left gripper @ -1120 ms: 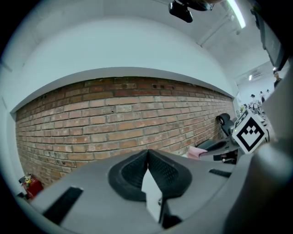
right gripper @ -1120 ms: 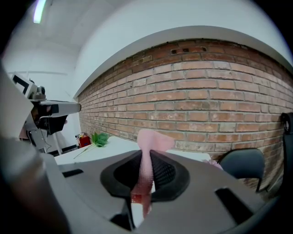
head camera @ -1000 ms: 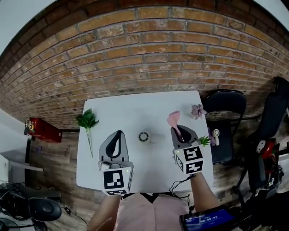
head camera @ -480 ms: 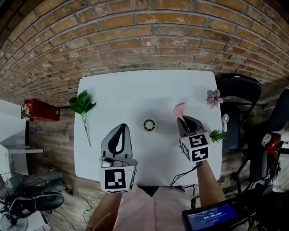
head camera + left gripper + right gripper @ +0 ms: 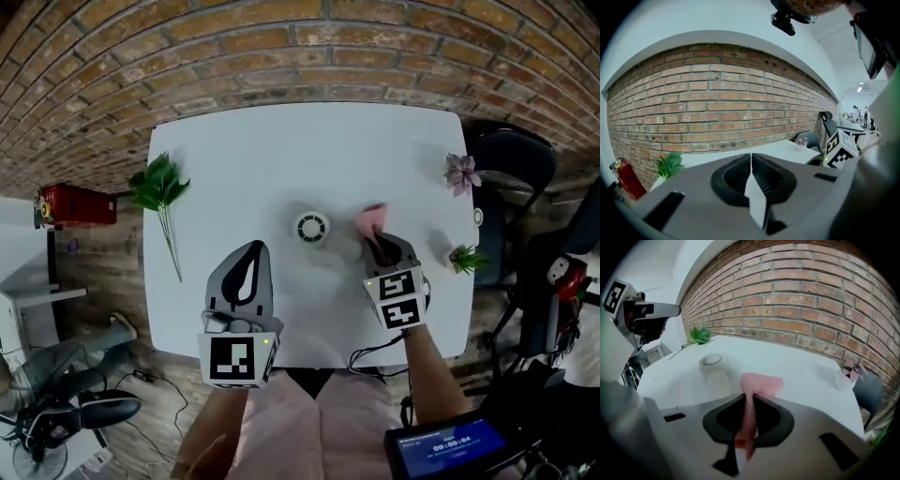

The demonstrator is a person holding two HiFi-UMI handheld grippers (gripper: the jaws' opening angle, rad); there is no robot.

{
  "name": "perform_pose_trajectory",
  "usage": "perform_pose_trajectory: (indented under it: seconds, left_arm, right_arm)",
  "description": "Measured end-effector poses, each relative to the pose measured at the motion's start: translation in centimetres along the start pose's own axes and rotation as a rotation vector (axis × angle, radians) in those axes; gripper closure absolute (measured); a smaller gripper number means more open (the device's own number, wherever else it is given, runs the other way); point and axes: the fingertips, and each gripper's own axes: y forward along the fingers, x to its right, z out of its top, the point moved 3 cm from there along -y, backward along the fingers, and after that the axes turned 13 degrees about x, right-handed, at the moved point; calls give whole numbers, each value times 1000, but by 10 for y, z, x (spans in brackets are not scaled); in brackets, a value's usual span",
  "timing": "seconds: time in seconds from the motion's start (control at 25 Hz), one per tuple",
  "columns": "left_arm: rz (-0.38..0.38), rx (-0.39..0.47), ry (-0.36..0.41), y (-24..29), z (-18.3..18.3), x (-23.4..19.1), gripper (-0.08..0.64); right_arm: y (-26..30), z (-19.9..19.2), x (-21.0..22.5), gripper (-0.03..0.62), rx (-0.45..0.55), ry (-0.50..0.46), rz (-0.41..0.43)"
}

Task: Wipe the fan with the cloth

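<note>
A small white round fan [image 5: 312, 227] lies on the white table [image 5: 244, 159], near its middle; in the right gripper view the fan [image 5: 712, 360] sits left of the jaws. My right gripper [image 5: 379, 247] is shut on a pink cloth [image 5: 370, 219], whose free end sticks out ahead of the jaws just right of the fan. The cloth [image 5: 757, 385] runs back between the shut jaws. My left gripper [image 5: 246, 265] is shut with nothing in it, over the table's near left part, apart from the fan. Its jaws [image 5: 751, 157] meet in a closed line.
A green leafy sprig [image 5: 159, 187] lies at the table's left edge. A pink flower [image 5: 462, 172] and a small green plant [image 5: 464, 258] stand at the right edge. A black chair [image 5: 511, 155] is right of the table, a brick wall behind it, and a red extinguisher [image 5: 70, 206] on the floor at left.
Both grippers have come down toward the table. The right one has carried the pink cloth closer to the fan. The head view has tilted, so the table now fills more of it.
</note>
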Motion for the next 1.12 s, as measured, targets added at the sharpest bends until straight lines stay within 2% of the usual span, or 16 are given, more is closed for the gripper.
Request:
perform_pose_trajectory:
  seconds: [0.16, 0.36, 0.48, 0.56, 0.64, 0.72, 0.76, 0.8, 0.84, 0.92, 1.12]
  left_arm:
    - [-33, 17, -3, -8, 5, 4, 546]
    - [-101, 3, 30, -20, 5, 9, 546]
    - [-162, -23, 50, -20, 0, 12, 542]
    - [-214, -52, 70, -16, -6, 14, 449]
    - [-306, -101, 98, -12, -14, 21, 404]
    - [-466, -187, 121, -8, -28, 35, 358]
    - [-545, -233, 140, -7, -36, 41, 295]
    - [-607, -272, 170, -6, -43, 44, 257]
    - [-649, -303, 206, -4, -48, 45, 248]
    - [-694, -349, 256, 2, -58, 43, 233]
    - [-790, -486, 300, 14, -94, 37, 225]
  right_arm:
    - [-10, -5, -54, 552, -2, 25, 64]
    - [-15, 2, -128, 552, 25, 10, 215]
    - [-27, 6, -132, 552, 46, 28, 215]
    - [-39, 8, -122, 552, 60, 57, 208]
    - [-53, 13, -114, 552, 70, 76, 223]
    - [-65, 20, -108, 552, 79, 78, 247]
    - [-70, 24, -106, 552, 83, 76, 259]
    - [-75, 27, -106, 552, 88, 74, 271]
    - [-80, 30, -105, 552, 92, 74, 281]
    - [-87, 35, -104, 552, 100, 76, 294]
    - [-94, 34, -111, 552, 94, 97, 327]
